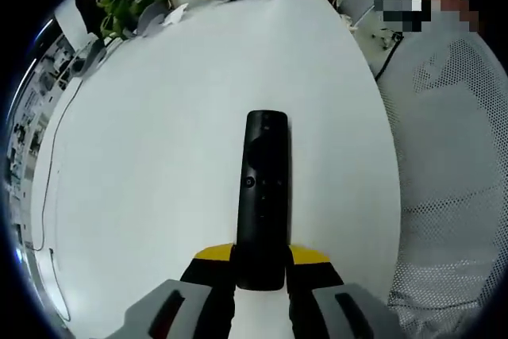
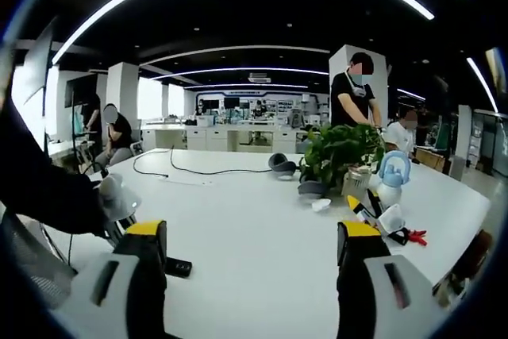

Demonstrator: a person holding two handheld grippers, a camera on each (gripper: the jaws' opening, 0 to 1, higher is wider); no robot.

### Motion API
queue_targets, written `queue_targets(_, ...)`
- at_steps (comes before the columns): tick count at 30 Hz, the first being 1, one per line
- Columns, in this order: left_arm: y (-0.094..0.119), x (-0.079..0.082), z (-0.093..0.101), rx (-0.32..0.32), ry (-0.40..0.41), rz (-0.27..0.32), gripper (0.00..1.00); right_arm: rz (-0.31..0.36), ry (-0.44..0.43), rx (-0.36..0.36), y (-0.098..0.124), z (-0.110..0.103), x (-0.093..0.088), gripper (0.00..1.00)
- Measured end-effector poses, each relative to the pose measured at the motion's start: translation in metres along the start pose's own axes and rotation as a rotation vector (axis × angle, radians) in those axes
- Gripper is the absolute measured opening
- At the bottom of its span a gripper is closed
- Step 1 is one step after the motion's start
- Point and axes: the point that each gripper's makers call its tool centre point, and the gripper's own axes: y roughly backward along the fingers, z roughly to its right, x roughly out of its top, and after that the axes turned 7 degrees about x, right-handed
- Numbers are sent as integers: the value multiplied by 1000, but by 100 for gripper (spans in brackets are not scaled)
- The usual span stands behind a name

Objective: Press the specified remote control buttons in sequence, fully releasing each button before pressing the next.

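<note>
Your left gripper (image 1: 260, 269) clamps the near end of the remote (image 1: 263, 196), which points along the table (image 1: 159, 156) toward its far edge. Your right gripper (image 2: 252, 253) stands wide and empty; a plant (image 2: 343, 152) and clutter (image 2: 389, 212) sit near the far corner.

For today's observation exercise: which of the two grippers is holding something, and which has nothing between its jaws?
The left gripper is shut on the black remote control above the white table. The right gripper stands open, holding nothing.
</note>
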Motion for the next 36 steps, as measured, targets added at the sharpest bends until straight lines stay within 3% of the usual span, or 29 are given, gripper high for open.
queue_targets(20, -14, 9, -72, -9, -23, -64, 24, -61, 15, -18, -3, 2, -12, 88)
queue_targets(32, -20, 17, -104, -15, -49, -90, 24, -88, 29, -22, -4, 2, -16, 87)
queue_targets(36, -21, 19, -111, -46, -25, -107, 24, -113, 36, -28, -4, 3, -20, 86)
